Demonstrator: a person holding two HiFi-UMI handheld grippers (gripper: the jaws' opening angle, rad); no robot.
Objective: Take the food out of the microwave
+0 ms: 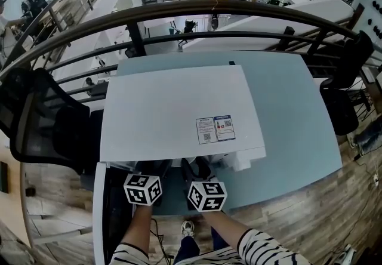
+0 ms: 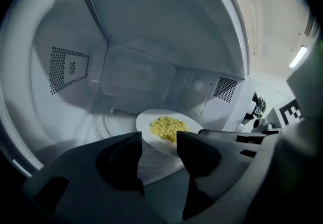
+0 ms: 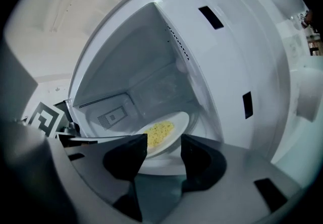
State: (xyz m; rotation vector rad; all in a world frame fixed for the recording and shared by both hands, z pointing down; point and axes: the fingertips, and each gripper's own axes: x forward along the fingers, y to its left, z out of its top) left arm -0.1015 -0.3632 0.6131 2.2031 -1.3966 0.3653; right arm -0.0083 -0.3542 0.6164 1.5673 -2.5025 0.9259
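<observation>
Two grippers face the open microwave [image 1: 173,111]. We find the left gripper [image 2: 158,140] and the right gripper [image 3: 163,142] each with fingers [image 2: 121,160] apart, clamping nothing. The plate [image 2: 146,119] of yellow food [image 2: 169,127] lies flat, face up, on the turntable [image 2: 108,122] inside the cavity. Its oval outline runs 10 to 4 o'clock in the left gripper view and 8 to 2 o'clock in the right gripper view. Its near rim shows in each gap, at 12 o'clock of the fingertips.

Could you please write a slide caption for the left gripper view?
Open left gripper points into the microwave toward a white plate of yellow food.
</observation>
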